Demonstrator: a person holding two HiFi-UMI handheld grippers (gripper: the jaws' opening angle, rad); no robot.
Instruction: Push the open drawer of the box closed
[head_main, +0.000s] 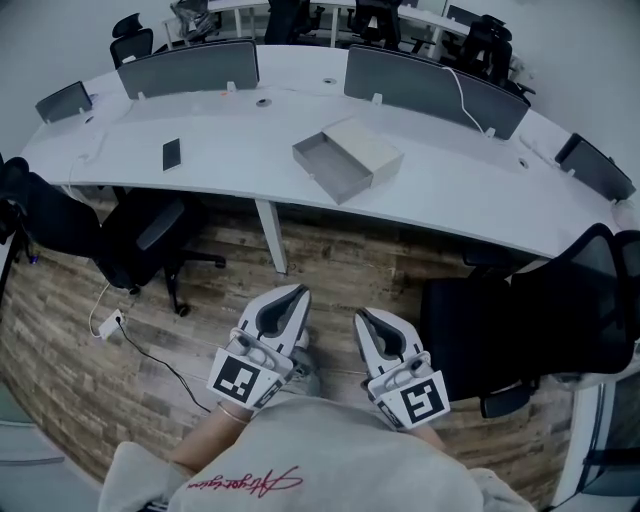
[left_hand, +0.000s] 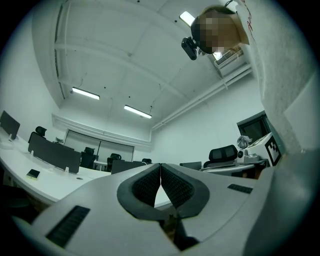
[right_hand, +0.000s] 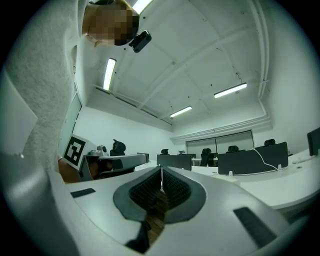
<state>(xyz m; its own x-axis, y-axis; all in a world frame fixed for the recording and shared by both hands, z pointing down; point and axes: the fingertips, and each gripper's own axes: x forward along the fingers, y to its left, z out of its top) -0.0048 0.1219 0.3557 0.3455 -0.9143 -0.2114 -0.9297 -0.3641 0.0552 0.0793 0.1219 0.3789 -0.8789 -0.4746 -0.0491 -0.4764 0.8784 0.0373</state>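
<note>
White left tool (head_main: 299, 292) and right tool (head_main: 363, 316), jaws together, both empty, well apart from box (head_main: 368, 146).

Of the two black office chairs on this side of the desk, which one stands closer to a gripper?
The right-hand chair, just beside the right gripper. The left-hand chair stands farther off, at the edge of the desk.

Head view looks steeply down; both gripper views tilt up, sharing the far desk (head_main: 230, 140)
</note>
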